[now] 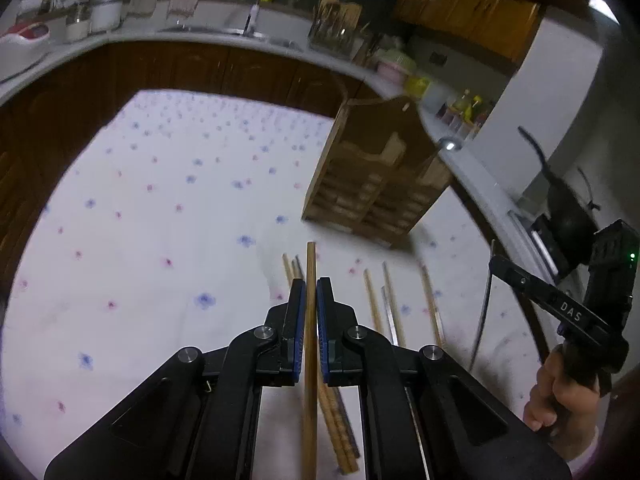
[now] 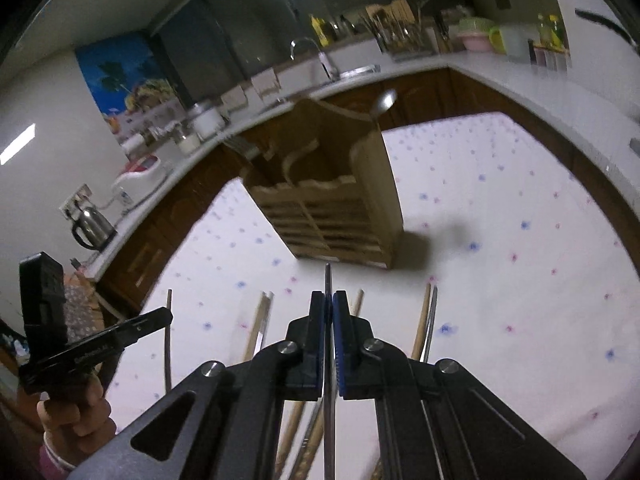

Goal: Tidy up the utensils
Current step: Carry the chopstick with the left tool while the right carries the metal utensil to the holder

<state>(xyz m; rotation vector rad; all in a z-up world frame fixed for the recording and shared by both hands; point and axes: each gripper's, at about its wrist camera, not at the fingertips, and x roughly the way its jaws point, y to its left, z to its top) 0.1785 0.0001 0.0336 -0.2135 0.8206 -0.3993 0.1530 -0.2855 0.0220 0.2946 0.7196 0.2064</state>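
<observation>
My left gripper is shut on a wooden chopstick that points forward above the table. My right gripper is shut on a thin dark metal chopstick. A wooden utensil holder with several compartments stands ahead on the floral tablecloth; it also shows in the right wrist view, with a metal spoon standing in it. Several loose chopsticks lie on the cloth below the grippers, also in the right wrist view. The right gripper shows at the right edge of the left wrist view.
A kitchen counter with a sink, faucet, dish rack and jars curves behind the table. A kettle stands at the left. A dark pan sits at the right.
</observation>
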